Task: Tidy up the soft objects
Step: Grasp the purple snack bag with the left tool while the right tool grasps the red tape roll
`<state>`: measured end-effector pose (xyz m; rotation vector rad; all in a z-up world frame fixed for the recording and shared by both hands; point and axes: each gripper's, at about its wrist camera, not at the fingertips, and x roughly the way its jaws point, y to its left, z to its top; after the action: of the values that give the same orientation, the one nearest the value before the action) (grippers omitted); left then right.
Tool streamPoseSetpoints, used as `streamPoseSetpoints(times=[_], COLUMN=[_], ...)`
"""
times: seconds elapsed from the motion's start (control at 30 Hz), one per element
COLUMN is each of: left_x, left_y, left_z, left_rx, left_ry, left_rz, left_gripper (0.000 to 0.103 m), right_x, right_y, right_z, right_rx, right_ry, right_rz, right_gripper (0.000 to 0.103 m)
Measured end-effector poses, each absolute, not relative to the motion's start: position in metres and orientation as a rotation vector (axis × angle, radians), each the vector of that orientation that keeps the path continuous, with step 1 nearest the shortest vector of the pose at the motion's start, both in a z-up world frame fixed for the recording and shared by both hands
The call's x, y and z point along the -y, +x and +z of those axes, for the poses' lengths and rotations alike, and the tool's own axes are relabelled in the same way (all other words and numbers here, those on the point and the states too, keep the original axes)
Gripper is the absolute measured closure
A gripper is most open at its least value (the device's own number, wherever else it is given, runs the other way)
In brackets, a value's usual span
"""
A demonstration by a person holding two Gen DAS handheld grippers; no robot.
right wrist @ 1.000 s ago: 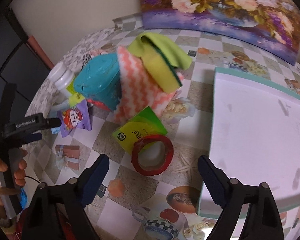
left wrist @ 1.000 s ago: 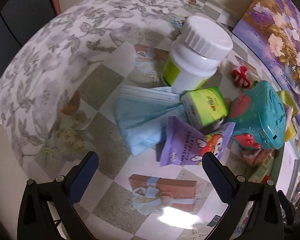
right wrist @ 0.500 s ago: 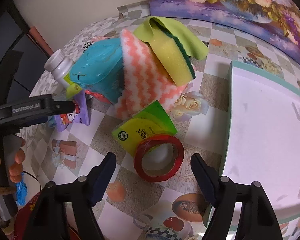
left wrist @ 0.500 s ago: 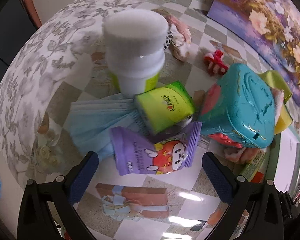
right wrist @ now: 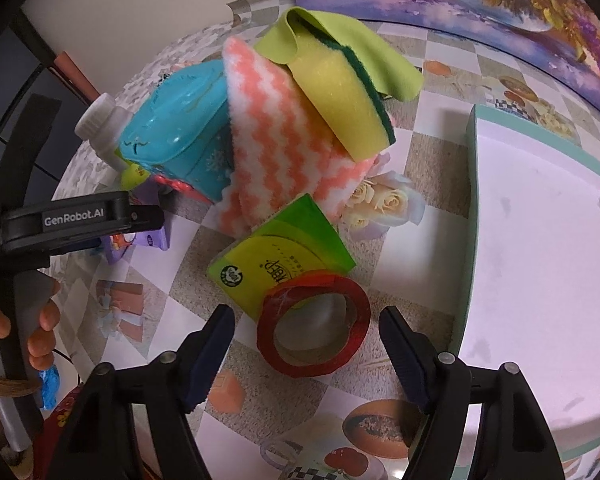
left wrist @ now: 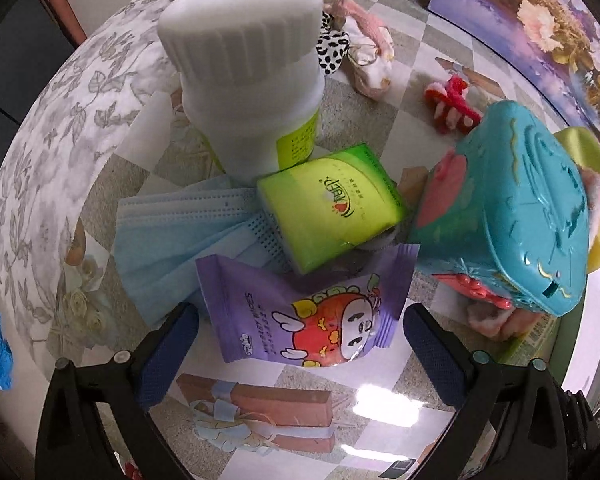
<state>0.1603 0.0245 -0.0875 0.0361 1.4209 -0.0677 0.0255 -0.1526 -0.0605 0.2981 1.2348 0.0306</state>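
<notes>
In the left wrist view a purple wipes packet (left wrist: pixel 300 320) lies flat between the fingers of my left gripper (left wrist: pixel 300 334), which is open and points straight down. Behind the packet lie a green tissue pack (left wrist: pixel 332 216) and blue face masks (left wrist: pixel 172 232). In the right wrist view my right gripper (right wrist: pixel 306 318) straddles a red tape roll (right wrist: pixel 312 366). Its jaws are closing, with small gaps still showing on both sides of the roll. A second green tissue pack (right wrist: pixel 272 252), an orange-and-white cloth (right wrist: pixel 276 132), a yellow sponge (right wrist: pixel 340 92) and a green cloth (right wrist: pixel 340 40) are piled beyond.
A white bottle (left wrist: pixel 244 80) and a teal plastic box (left wrist: pixel 520 208) stand close to the purple packet. Pink socks (left wrist: pixel 368 52) and a red clip (left wrist: pixel 452 108) lie farther back. A white tray (right wrist: pixel 540 260) sits at the right. A hand (right wrist: pixel 40 336) holds the left gripper (right wrist: pixel 144 218).
The left gripper has moved over the pile and come lower, so the purple packet now lies between its fingers. The right gripper's jaws have narrowed around the red tape roll.
</notes>
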Motion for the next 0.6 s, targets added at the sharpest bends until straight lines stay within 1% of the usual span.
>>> streamPoseSetpoints(times=[0.03, 0.07, 0.1, 0.17, 0.23, 0.27, 0.3, 0.4, 0.6], left_x=[-0.024, -0.022, -0.023, -0.023, -0.022, -0.022, -0.020, -0.019, -0.021], left_y=[0.158, 0.159, 0.158, 0.156, 0.151, 0.150, 0.146, 0.143, 0.136], left_z=[-0.088, -0.089, -0.089, -0.088, -0.090, -0.090, -0.089, -0.086, -0.065], left_rx=[-1.421, -1.424, -1.428, -1.433, -1.428, -1.427, -1.428, -1.430, -1.418], left_ry=[0.035, 0.033, 0.031, 0.020, 0.026, 0.027, 0.026, 0.021, 0.004], left_rz=[-0.069, -0.072, -0.074, -0.078, -0.075, -0.075, -0.078, -0.080, -0.082], left_gripper=[0.008, 0.016, 0.020, 0.022, 0.024, 0.028, 0.030, 0.030, 0.031], right_x=[0.154, 0.156, 0.157, 0.157, 0.155, 0.154, 0.152, 0.150, 0.155], right_y=[0.025, 0.024, 0.023, 0.022, 0.023, 0.023, 0.024, 0.022, 0.012], right_z=[-0.061, -0.061, -0.061, -0.061, -0.063, -0.063, -0.063, -0.062, -0.054], right_rx=[-1.238, -1.238, -1.238, -1.236, -1.233, -1.235, -1.237, -1.239, -1.223], right_ry=[0.299, 0.303, 0.303, 0.300, 0.296, 0.293, 0.294, 0.298, 0.307], right_rz=[0.033, 0.036, 0.037, 0.041, 0.041, 0.040, 0.040, 0.037, 0.036], right_gripper=[0.037, 0.037, 0.039, 0.045, 0.045, 0.045, 0.045, 0.045, 0.045])
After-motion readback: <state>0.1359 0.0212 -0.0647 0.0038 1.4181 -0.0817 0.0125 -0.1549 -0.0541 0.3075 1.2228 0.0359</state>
